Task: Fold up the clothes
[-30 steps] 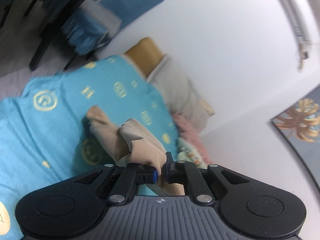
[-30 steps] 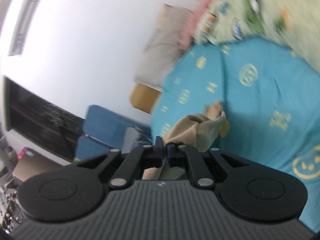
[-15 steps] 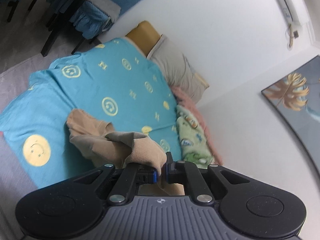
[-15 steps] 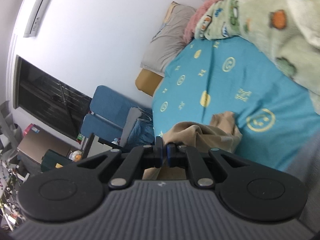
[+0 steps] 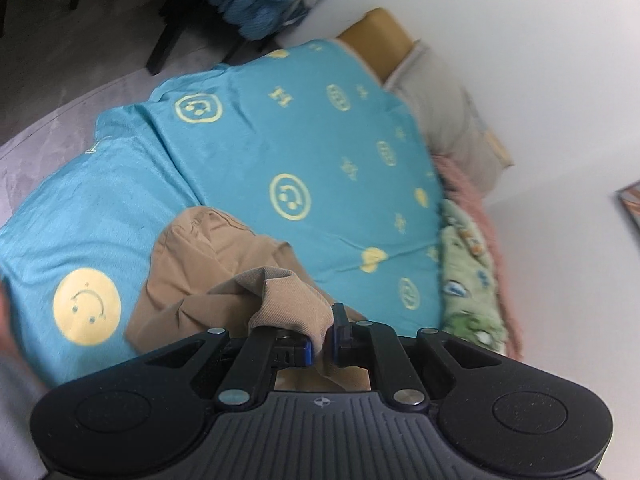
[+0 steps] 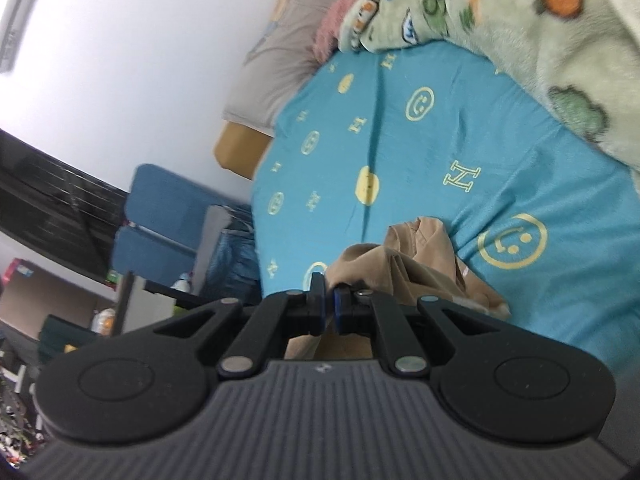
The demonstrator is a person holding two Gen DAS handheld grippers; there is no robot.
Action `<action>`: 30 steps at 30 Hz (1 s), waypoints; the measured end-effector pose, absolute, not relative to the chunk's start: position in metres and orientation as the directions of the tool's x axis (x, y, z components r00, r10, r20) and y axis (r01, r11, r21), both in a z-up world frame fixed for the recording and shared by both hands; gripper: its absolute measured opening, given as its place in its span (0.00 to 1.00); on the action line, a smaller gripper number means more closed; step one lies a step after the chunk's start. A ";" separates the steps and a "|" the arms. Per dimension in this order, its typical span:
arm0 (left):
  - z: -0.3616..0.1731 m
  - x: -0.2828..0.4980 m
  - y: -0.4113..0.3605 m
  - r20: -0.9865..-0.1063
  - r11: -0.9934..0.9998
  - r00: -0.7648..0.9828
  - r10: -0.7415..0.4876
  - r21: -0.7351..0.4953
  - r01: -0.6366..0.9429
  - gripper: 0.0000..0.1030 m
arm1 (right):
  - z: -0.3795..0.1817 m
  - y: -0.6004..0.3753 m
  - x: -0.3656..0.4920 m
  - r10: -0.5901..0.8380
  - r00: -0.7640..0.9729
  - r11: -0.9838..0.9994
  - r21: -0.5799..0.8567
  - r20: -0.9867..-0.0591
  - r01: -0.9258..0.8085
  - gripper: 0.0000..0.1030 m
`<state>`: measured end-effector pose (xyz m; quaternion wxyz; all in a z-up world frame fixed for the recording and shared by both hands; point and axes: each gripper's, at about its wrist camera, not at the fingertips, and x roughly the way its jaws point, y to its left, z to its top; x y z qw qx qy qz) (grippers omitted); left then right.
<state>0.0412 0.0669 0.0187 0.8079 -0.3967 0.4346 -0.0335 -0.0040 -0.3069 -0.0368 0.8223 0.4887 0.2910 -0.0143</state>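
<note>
Closest in, the left hand-held gripper is pinching a bunched tan corduroy garment, jaws nearly closed on the fabric. The right hand-held gripper is clamping another edge of it, barely a gap. It's looking soft, light and floppy, so I'd be gripping seams or corners. One garment, two grippers. The rest of it is lying on the teal bedsheet, with one green blanket and one pillow beyond the garment.

One tan garment, two claws, two pillows
</note>
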 end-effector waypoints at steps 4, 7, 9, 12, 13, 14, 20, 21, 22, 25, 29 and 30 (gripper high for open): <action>-0.008 0.085 0.061 -0.726 0.706 0.577 -0.375 -0.627 -0.330 0.10 | -0.058 -0.307 0.037 0.258 0.794 0.540 0.764 -0.550 0.353 0.07; -0.028 0.117 0.057 -0.760 0.725 0.543 -0.357 -0.592 -0.351 0.11 | -0.075 -0.307 0.067 0.259 0.764 0.552 0.740 -0.591 0.385 0.07; -0.045 0.130 0.056 -0.773 0.738 0.534 -0.342 -0.573 -0.357 0.12 | -0.093 -0.308 0.085 0.276 0.740 0.544 0.734 -0.613 0.406 0.07; -0.068 0.145 0.052 -0.781 0.771 0.535 -0.322 -0.545 -0.331 0.12 | -0.119 -0.309 0.105 0.286 0.712 0.551 0.718 -0.641 0.426 0.08; -0.076 0.148 0.050 -0.781 0.783 0.538 -0.316 -0.535 -0.317 0.13 | -0.124 -0.308 0.109 0.283 0.704 0.573 0.704 -0.651 0.421 0.08; -0.085 0.152 0.049 -0.784 0.792 0.535 -0.314 -0.527 -0.308 0.13 | -0.130 -0.307 0.114 0.280 0.696 0.594 0.689 -0.661 0.415 0.08; -0.105 0.160 0.063 -0.751 0.703 0.534 -0.389 -0.617 -0.354 0.14 | -0.138 -0.306 0.125 0.290 0.702 0.625 0.684 -0.650 0.375 0.09; -0.101 0.159 0.064 -0.734 0.694 0.547 -0.402 -0.634 -0.340 0.15 | -0.132 -0.306 0.126 0.292 0.714 0.632 0.689 -0.636 0.355 0.09; -0.097 0.159 0.064 -0.720 0.693 0.562 -0.407 -0.644 -0.324 0.15 | -0.126 -0.307 0.128 0.295 0.725 0.639 0.693 -0.622 0.335 0.09; -0.085 0.164 0.062 -0.693 0.711 0.606 -0.391 -0.646 -0.280 0.15 | -0.115 -0.307 0.133 0.295 0.757 0.657 0.699 -0.584 0.283 0.09; -0.097 0.188 0.060 -0.710 0.695 0.570 -0.414 -0.651 -0.306 0.16 | -0.134 -0.314 0.152 0.301 0.730 0.632 0.701 -0.614 0.329 0.09; -0.100 0.192 0.061 -0.713 0.698 0.564 -0.415 -0.648 -0.306 0.16 | -0.139 -0.315 0.157 0.302 0.721 0.632 0.697 -0.624 0.339 0.09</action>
